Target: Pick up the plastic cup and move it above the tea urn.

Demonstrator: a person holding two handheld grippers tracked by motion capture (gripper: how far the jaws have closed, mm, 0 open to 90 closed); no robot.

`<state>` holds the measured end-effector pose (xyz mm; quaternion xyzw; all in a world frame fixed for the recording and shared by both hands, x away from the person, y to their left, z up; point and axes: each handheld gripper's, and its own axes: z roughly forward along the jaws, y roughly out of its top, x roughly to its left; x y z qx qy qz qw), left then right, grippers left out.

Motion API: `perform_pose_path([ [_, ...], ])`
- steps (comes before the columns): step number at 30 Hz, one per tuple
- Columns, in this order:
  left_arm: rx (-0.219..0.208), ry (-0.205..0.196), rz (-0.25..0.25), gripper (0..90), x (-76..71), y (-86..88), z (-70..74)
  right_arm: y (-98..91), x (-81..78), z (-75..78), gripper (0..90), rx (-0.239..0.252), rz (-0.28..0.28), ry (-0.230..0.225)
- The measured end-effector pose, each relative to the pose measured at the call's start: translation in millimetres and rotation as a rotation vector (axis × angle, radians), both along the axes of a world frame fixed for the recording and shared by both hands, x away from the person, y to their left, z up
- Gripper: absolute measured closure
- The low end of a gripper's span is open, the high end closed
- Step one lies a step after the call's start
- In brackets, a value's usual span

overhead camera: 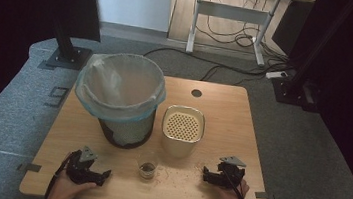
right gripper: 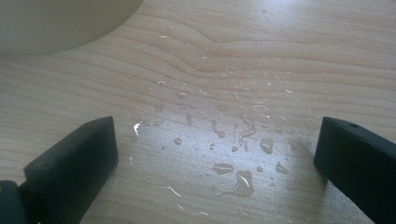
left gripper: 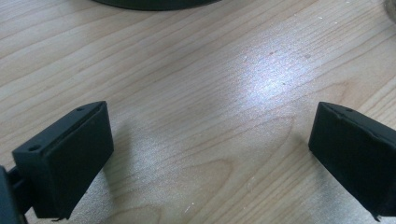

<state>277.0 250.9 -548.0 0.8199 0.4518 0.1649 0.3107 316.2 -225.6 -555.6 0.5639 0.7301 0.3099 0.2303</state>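
A wooden counter [overhead camera: 232,121] stands on grey carpet, a desk frame behind it. On it a bag-lined bin [overhead camera: 120,98] sits left of a cream container [overhead camera: 182,130] topped by a perforated insert, with a small glass [overhead camera: 147,166] holding dark dregs in front. The left tool [overhead camera: 90,170] and right tool [overhead camera: 216,175] rest at the near corners, both spread wide, water droplets [right gripper: 233,140] between the right jaws.

Tables: one wooden table [overhead camera: 222,120]
Bins: one lined waste bin [overhead camera: 120,98]
Strainer tubs: one cream tub with a perforated insert [overhead camera: 182,129]
Glasses: one small glass [overhead camera: 147,167]
Grippers: two, the left gripper [overhead camera: 105,175] and the right gripper [overhead camera: 204,174]
Water droplets [right gripper: 233,140]: many, too small to count
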Motion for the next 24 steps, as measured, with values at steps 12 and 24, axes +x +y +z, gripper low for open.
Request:
perform_pose_path([
  [12, -0.006, -0.015, 0.045, 4.8, -2.6, 0.1, 0.7, 29.5, -35.5, 24.7, 14.3, 0.162, 0.127, -0.209],
  [24, -0.011, -0.021, 0.051, 7.9, -3.0, 0.5, 0.9, 97.5, -56.3, 24.8, 16.6, 0.241, 0.431, -0.225],
])
